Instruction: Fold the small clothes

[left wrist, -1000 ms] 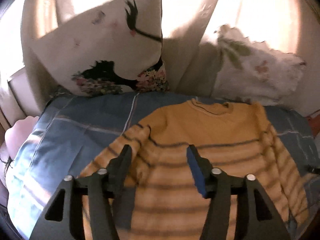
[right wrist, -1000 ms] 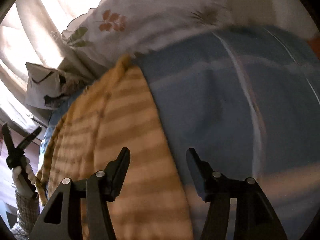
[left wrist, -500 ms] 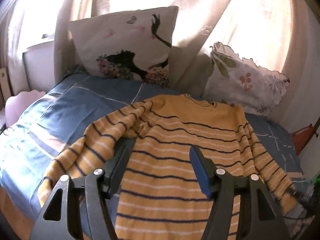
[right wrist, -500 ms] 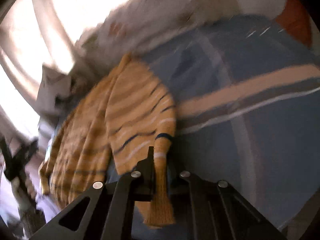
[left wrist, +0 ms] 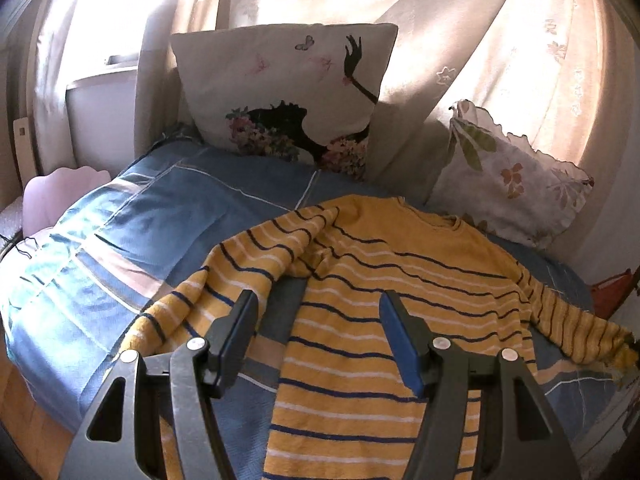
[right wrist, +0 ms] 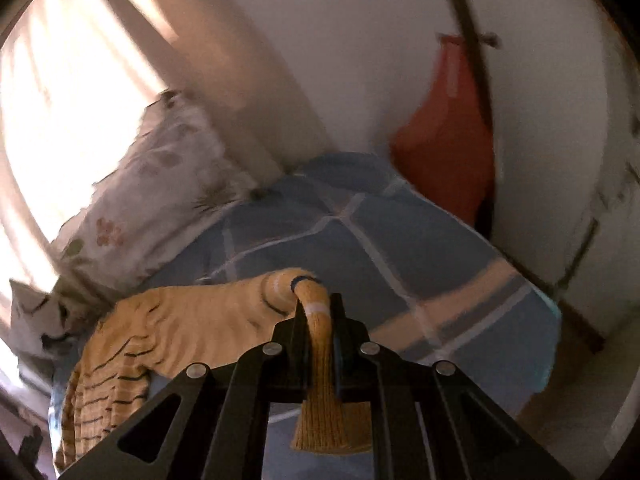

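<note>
No readable text or labels

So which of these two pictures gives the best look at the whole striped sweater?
The left wrist view. There the yellow striped sweater lies spread on the blue bedspread, with neckline, body and both sleeves showing. The right wrist view is blurred and shows mostly one sleeve, its cuff pinched in the right gripper, with the body bunched off to the side.

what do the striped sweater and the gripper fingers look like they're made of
The sweater looks like soft knitted yarn, mustard with navy and white stripes; ribbing shows on its cuff, pinched in the right gripper. The open left gripper has fingers that look like matte black rigid plastic, perhaps printed, with blue pads, possibly rubbery.
</note>
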`<state>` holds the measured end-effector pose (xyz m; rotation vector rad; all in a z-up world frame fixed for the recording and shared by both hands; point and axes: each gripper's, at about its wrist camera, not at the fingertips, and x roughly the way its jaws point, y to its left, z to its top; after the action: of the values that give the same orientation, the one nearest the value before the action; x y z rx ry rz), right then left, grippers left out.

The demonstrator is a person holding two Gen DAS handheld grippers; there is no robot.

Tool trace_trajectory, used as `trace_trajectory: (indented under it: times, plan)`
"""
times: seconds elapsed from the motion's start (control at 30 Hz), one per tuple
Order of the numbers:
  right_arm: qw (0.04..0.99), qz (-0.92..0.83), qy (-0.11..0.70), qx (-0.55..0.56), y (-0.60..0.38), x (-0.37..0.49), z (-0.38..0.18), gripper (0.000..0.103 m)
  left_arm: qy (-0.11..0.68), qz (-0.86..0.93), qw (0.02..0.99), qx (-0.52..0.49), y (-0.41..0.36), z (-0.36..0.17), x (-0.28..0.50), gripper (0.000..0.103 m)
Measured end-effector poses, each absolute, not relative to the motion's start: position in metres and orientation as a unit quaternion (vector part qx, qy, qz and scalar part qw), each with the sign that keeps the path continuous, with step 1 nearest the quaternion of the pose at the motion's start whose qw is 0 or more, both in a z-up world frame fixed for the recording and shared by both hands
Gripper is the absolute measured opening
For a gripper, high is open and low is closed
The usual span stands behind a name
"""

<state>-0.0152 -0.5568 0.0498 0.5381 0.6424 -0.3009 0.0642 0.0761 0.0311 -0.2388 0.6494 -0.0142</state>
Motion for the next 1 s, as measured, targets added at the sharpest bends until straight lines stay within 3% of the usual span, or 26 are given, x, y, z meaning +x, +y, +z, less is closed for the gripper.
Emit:
trace_trajectory:
  times: [0.33,0.67,0.73,0.8,0.87,1.0]
  plan:
    - [0.896,0.14,0.377,0.186,-0.336,0.124,0.091,0.009,0.32,-0.003,0.937,-0.141,0.097,0.024,0.06,0.062]
    - [0.837,0.271,0.461,0.114,-0.119,0.235,0.023,0.009,0.328,0.042,0.928,-0.173,0.139,0.02,0.05,0.062]
    - [0.829,0.283,0.467,0.119,-0.099,0.245,0.007,0.013,0.331,0.046,0.925,-0.179,0.144,0.018,0.051,0.062]
    - [0.819,0.293,0.476,0.131,-0.089,0.256,-0.007,0.024,0.336,0.044,0.922,-0.185,0.145,0.017,0.054,0.062]
    - [0.814,0.307,0.469,0.152,-0.092,0.258,-0.011,0.041,0.34,0.035,0.92,-0.189,0.143,0.018,0.06,0.062]
    - [0.823,0.308,0.441,0.183,-0.107,0.259,0.006,0.06,0.345,0.015,0.923,-0.171,0.125,0.019,0.078,0.062]
